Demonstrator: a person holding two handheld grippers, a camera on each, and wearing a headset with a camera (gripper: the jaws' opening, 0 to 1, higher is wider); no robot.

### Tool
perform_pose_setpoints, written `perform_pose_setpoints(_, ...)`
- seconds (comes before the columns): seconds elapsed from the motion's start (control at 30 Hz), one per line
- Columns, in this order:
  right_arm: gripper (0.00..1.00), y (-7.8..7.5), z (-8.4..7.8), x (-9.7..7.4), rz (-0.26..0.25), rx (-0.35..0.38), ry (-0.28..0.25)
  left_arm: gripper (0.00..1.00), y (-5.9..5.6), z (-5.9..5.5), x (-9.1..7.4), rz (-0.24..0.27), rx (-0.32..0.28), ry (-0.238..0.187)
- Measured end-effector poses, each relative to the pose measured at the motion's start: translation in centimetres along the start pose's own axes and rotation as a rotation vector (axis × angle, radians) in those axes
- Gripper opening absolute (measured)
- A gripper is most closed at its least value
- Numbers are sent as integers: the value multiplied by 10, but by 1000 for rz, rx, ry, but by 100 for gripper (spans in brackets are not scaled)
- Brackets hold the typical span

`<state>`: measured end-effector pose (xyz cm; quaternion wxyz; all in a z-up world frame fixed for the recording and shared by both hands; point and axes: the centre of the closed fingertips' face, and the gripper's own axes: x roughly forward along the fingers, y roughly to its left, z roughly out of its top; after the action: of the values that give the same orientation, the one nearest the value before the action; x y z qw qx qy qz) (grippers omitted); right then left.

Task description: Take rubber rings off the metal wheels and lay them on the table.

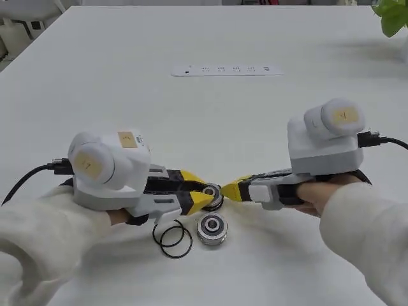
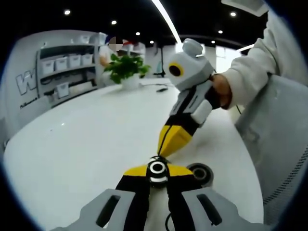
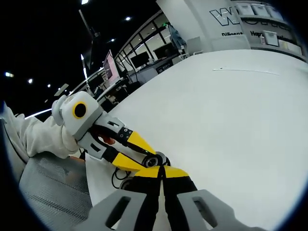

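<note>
While the left gripper squeezes a metal wheel, right gripper closed tight against it, two rubber rings and a second wheel on the tabletop.

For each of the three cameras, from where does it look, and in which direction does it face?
Head view: on the person's head, looking forward and down at the white table; both sleeves, the left gripper and the right gripper show.
Left gripper view: on the left gripper, looking along its jaws at the clamped metal wheel, toward the right gripper and sleeve.
Right gripper view: on the right gripper, looking the opposite way, toward the left gripper and sleeve.
Shared: all three show that wheel.
</note>
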<state>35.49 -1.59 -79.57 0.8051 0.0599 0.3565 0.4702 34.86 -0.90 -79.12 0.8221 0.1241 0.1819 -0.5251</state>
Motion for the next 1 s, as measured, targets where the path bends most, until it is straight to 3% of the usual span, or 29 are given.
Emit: perform_pose_setpoints(1.0,0,7,4,1,13,-44,5,14,0,0,0,4,-1,-1)
